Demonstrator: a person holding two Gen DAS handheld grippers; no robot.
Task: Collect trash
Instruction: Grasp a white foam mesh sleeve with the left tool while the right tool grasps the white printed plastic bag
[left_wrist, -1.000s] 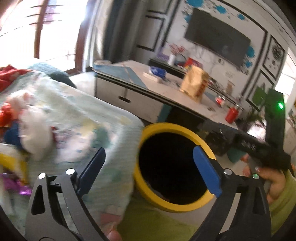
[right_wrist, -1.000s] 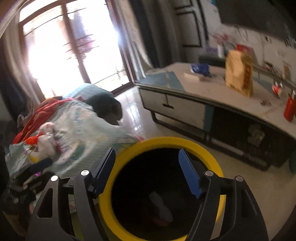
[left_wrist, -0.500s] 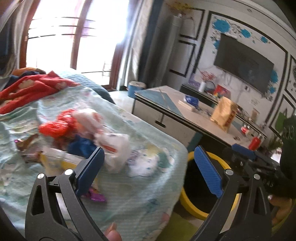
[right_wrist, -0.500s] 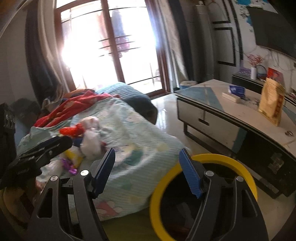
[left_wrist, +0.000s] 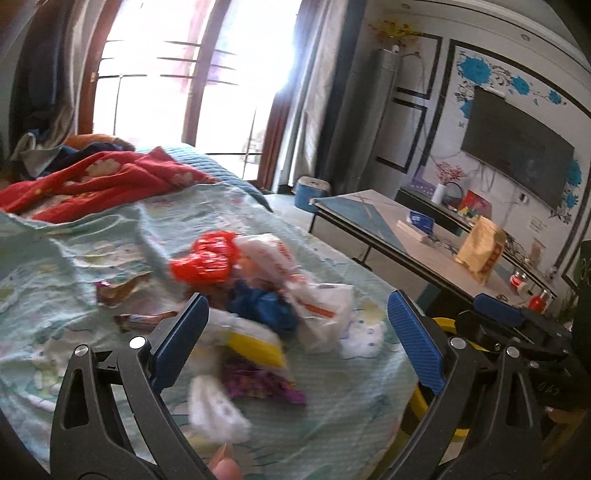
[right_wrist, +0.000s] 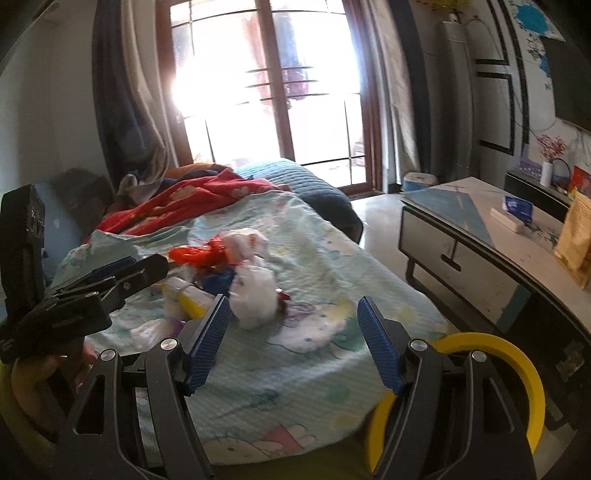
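Note:
A pile of trash lies on the pale green blanket (left_wrist: 92, 254): a red wrapper (left_wrist: 207, 258), white plastic bags (left_wrist: 314, 302), a blue scrap (left_wrist: 262, 306), a yellow pack (left_wrist: 255, 343), a purple wrapper (left_wrist: 258, 384) and a white wad (left_wrist: 214, 410). My left gripper (left_wrist: 295, 336) is open and empty just above the near side of the pile. My right gripper (right_wrist: 291, 339) is open and empty, short of the white bag (right_wrist: 255, 291). The yellow-rimmed bin (right_wrist: 517, 373) stands on the floor to the right of the bed; it also shows in the left wrist view (left_wrist: 443, 325).
A red quilt (right_wrist: 192, 203) and dark pillow lie at the bed's far end. A low white table (right_wrist: 498, 251) with a brown paper bag (left_wrist: 480, 251) and boxes stands right of the bed. A bright glass door is behind.
Both grippers have swung left, away from the bin's mouth and over the bed. The trash pile now lies in front of both; the bin has slid to the right edge.

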